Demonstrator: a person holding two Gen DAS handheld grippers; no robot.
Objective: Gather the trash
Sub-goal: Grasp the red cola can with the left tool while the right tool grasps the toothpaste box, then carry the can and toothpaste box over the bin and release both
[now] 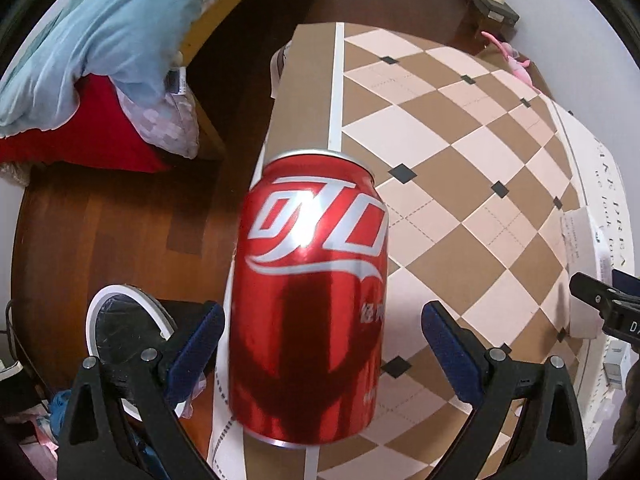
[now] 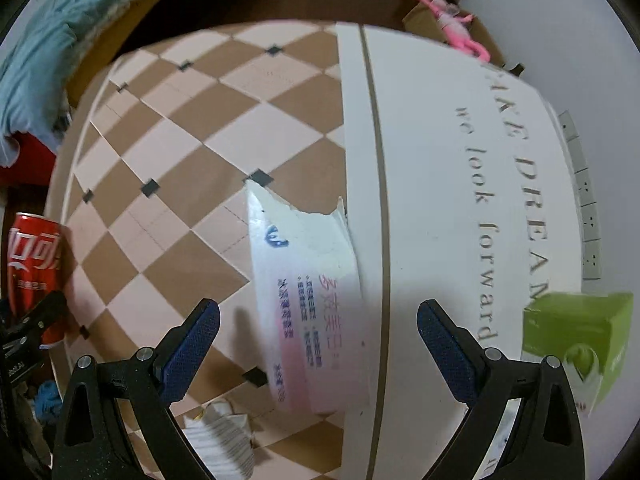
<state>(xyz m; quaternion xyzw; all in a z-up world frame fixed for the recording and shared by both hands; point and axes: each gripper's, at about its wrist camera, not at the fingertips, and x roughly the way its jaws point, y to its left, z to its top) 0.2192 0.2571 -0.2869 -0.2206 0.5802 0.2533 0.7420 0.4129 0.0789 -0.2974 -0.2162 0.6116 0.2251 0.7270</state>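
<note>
- Checkered brown-and-cream table cover (image 1: 460,128) fills both views, with a dark wood floor (image 1: 100,220) and a bed with a blue blanket (image 1: 100,32) off to the left.
- Beside the table, low on the left, a white-rimmed bin (image 1: 120,320) lined with a black bag stands on the floor.
- Left gripper (image 1: 320,344) has its jaws spread apart, a red cola can (image 1: 312,300) upright between them at the table's left edge; its glossy side carries white lettering, its rim is silver. Neither blue pad clearly touches it.
- Right gripper (image 2: 318,344) is likewise spread wide, above a torn white wrapper (image 2: 308,300) printed in blue and pink, lying on the table.
- Far right, a green box (image 2: 576,336) sits on the white border.
</note>
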